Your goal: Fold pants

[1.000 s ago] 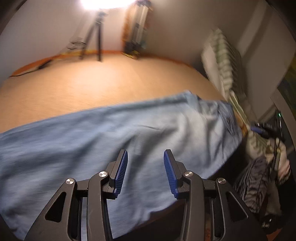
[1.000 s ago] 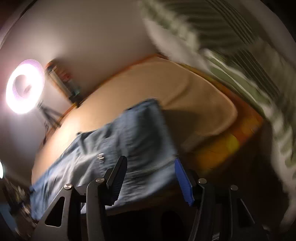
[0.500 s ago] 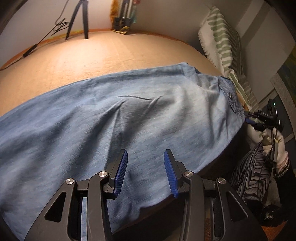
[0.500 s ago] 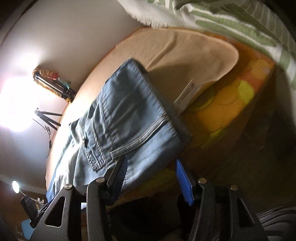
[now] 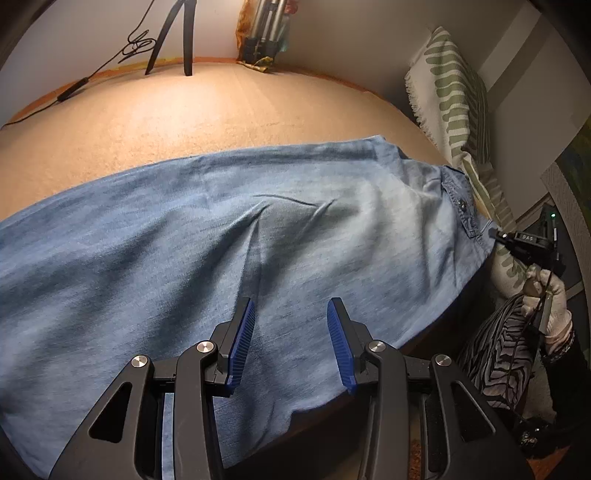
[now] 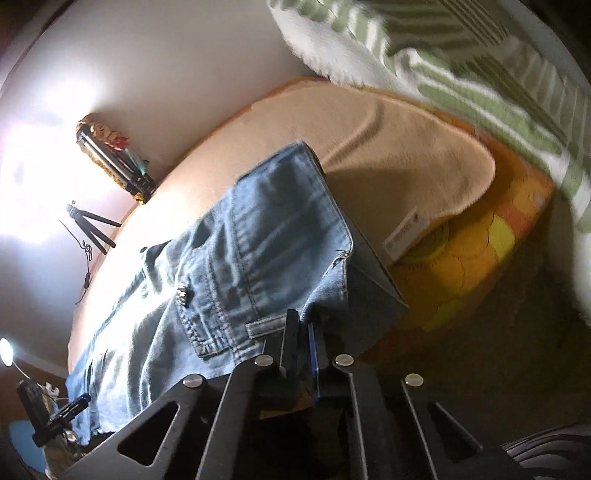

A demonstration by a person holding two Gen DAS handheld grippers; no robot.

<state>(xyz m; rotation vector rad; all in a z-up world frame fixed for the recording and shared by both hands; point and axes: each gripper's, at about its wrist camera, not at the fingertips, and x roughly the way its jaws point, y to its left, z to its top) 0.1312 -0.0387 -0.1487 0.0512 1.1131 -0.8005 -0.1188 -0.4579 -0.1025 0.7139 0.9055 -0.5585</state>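
Light blue denim pants (image 5: 258, 240) lie flat along the near edge of a bed, waistband to the right. My left gripper (image 5: 290, 332) hovers open just above the leg fabric near the front edge, with nothing between its blue pads (image 5: 242, 339). My right gripper (image 6: 301, 328) is at the near waistband corner of the pants (image 6: 240, 258), its jaws closing tight with the denim edge pinched between them. In the left wrist view the right gripper (image 5: 496, 233) touches that same corner, held by a gloved hand (image 5: 550, 299). The left gripper (image 6: 79, 402) shows small at the far trouser end.
The bed has a beige cover (image 5: 221, 110) over an orange patterned mattress (image 6: 480, 251). A green-striped white pillow (image 5: 450, 92) leans at the head end. A tripod (image 5: 173, 37), its cable and a bundle of poles (image 5: 262, 33) stand along the far wall. Striped dark fabric (image 5: 495, 354) lies on the floor.
My right gripper dropped onto the waistband corner and went from wide open to shut on the denim. The left gripper stayed open and came slightly closer over the leg.
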